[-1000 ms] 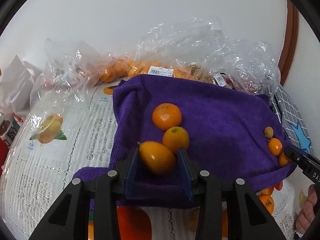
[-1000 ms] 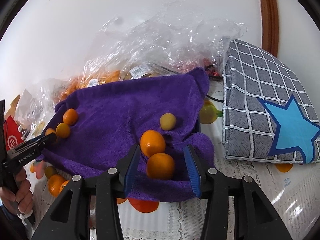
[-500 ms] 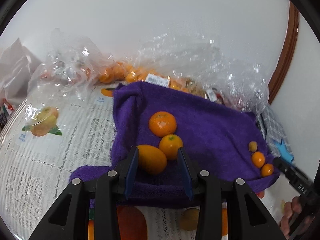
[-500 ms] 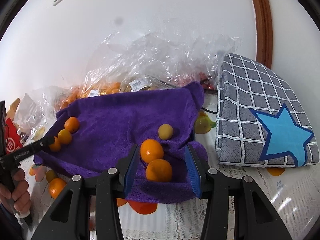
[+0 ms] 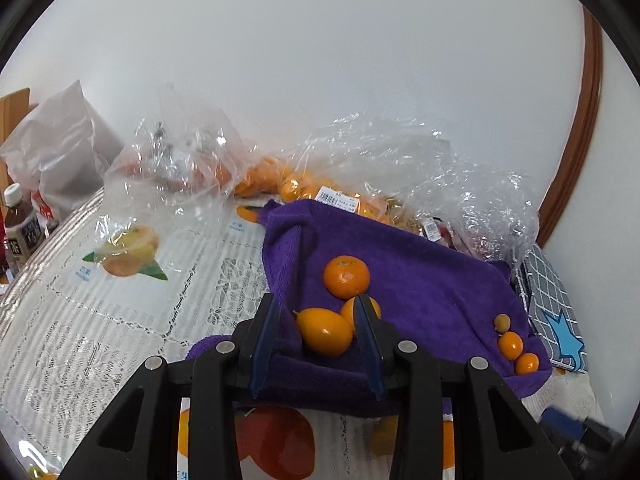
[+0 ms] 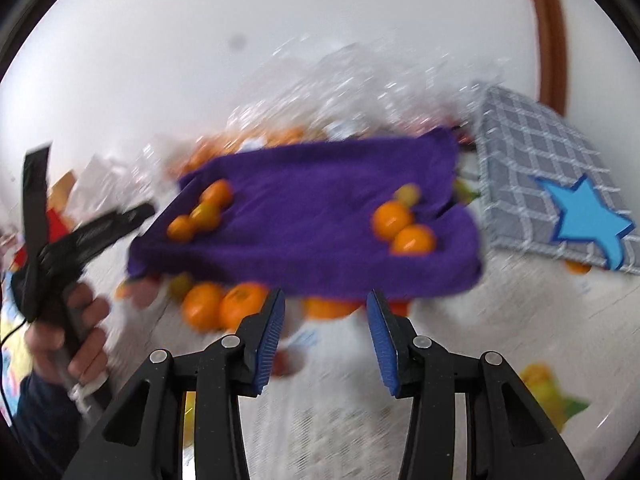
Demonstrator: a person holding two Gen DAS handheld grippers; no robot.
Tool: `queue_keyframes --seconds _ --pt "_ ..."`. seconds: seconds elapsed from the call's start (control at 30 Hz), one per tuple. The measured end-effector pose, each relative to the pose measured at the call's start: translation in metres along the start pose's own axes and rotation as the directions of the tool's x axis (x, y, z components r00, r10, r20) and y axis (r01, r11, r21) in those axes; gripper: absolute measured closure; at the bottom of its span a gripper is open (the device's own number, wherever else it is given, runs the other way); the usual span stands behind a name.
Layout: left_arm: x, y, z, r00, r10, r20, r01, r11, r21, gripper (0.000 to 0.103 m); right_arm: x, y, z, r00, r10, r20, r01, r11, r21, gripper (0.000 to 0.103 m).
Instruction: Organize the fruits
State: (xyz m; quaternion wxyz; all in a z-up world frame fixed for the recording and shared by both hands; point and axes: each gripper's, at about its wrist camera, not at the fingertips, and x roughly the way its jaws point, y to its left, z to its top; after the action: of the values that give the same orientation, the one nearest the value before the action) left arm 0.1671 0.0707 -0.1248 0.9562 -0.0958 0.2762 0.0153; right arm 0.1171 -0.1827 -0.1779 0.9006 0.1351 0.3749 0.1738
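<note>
Left wrist view: the left gripper (image 5: 316, 299) has its jaws narrowly parted and pinching the bunched near hem of the purple towel (image 5: 420, 280). An oval orange fruit (image 5: 324, 332) lies loose in the fold between the pads, close to the right-hand one. Just beyond it on the towel sit a smaller fruit (image 5: 352, 309), half hidden by that pad, and a round mandarin (image 5: 346, 277). The three are bunched together near the towel's left edge. At the towel's opposite edge a pale little fruit (image 5: 501, 323) and two small orange ones (image 5: 510, 345) line up along the hem. The towel's middle is bare purple pile.

Crumpled clear plastic bags (image 5: 400, 160) of fruit crowd the towel's far edge against the wall. A checked cushion with a blue star (image 6: 532, 140) butts against its right-hand side. Left of the towel, the lace tablecloth (image 5: 100, 320) runs free out to a bottle (image 5: 20, 228) and a white bag (image 5: 60, 148).

Right wrist view is motion-blurred. The right gripper (image 6: 326, 295) hangs just short of the towel's near edge over the tablecloth. Its jaws are parted with nothing between them and have just been closing a little. A hand (image 6: 72, 332) grips the left gripper's handle off the towel's left corner.
</note>
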Motion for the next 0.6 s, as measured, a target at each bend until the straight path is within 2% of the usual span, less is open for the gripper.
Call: queue_keyframes --seconds 0.07,0.3,0.4,0.53,0.6 --pt "-0.004 0.002 -0.001 1.000 -0.022 -0.004 0.022 1.000 0.007 0.070 0.000 0.011 -0.008 1.000 0.012 -0.015 -0.012 1.000 -0.028 0.060" --pt "-0.018 0.008 -0.004 0.997 -0.072 -0.031 0.073 0.997 0.029 0.071 0.017 0.029 -0.023 0.996 0.000 -0.092 -0.009 0.995 -0.099 0.062" --pt "-0.019 0.008 -0.005 0.995 -0.087 -0.054 0.088 0.996 0.032 0.071 0.029 0.029 -0.024 0.989 -0.009 -0.145 -0.005 0.996 -0.092 0.069" --pt "-0.020 0.001 -0.010 0.990 -0.119 -0.073 0.123 0.991 0.055 0.071 0.030 0.032 -0.024 0.990 -0.020 -0.139 0.003 0.993 -0.120 0.079" --pt "-0.020 -0.005 -0.015 0.988 -0.129 -0.088 0.136 0.987 0.084 0.071 0.027 0.030 -0.025 0.991 -0.025 -0.131 0.008 0.992 -0.128 0.079"
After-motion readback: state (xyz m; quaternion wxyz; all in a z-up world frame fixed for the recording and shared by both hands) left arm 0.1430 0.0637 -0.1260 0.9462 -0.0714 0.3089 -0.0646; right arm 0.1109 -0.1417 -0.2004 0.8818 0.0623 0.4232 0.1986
